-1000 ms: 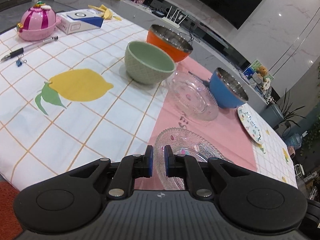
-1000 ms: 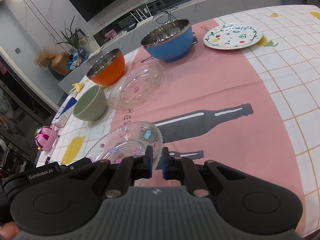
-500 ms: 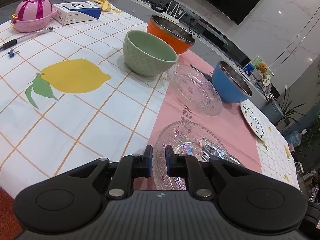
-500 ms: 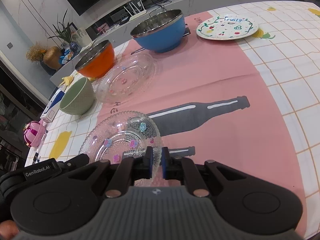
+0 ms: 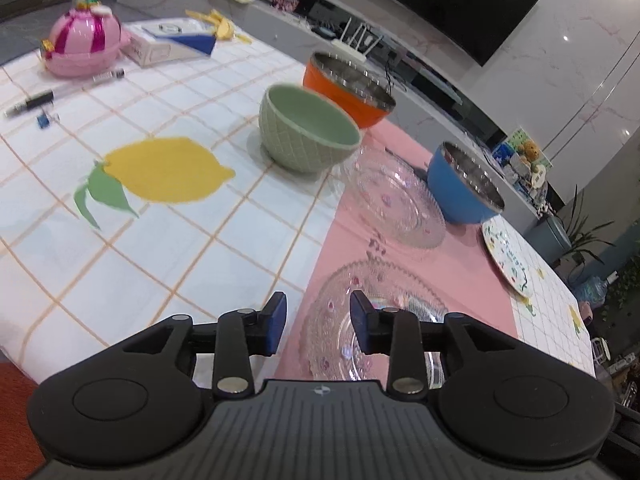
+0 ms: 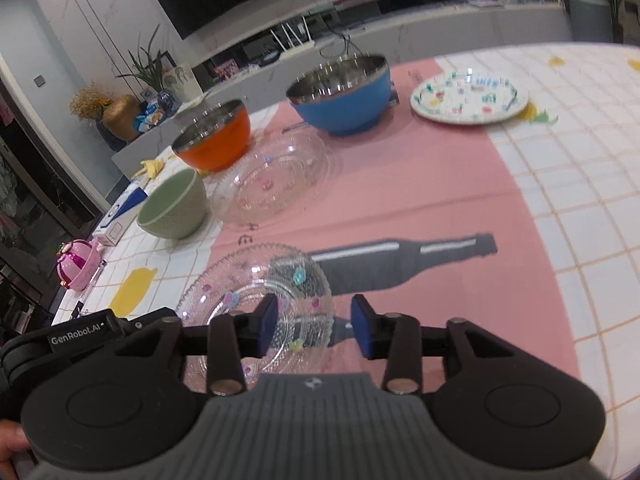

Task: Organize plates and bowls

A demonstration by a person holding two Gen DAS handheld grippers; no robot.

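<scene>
A near glass plate (image 5: 360, 312) (image 6: 256, 300) lies at the table's front, just ahead of both grippers. A second glass plate (image 5: 396, 204) (image 6: 280, 178) lies behind it. A green bowl (image 5: 308, 136) (image 6: 174, 210), an orange bowl (image 5: 348, 92) (image 6: 214, 136) and a blue bowl (image 5: 464, 184) (image 6: 340, 92) stand further back. A white patterned plate (image 5: 506, 256) (image 6: 470, 96) lies at the right. My left gripper (image 5: 318, 324) is open and empty over the near plate's left edge. My right gripper (image 6: 314, 330) is open and empty over its right edge.
A pink lidded pot (image 5: 82, 48) (image 6: 78, 264), a white box (image 5: 172, 42), a pen (image 5: 60, 94) and a small clip (image 5: 44, 120) lie at the table's far left. The table's front edge runs just below the grippers.
Both grippers have opened; their jaws were shut in the earlier frames. Both views have pulled back and up a little from the near glass plate.
</scene>
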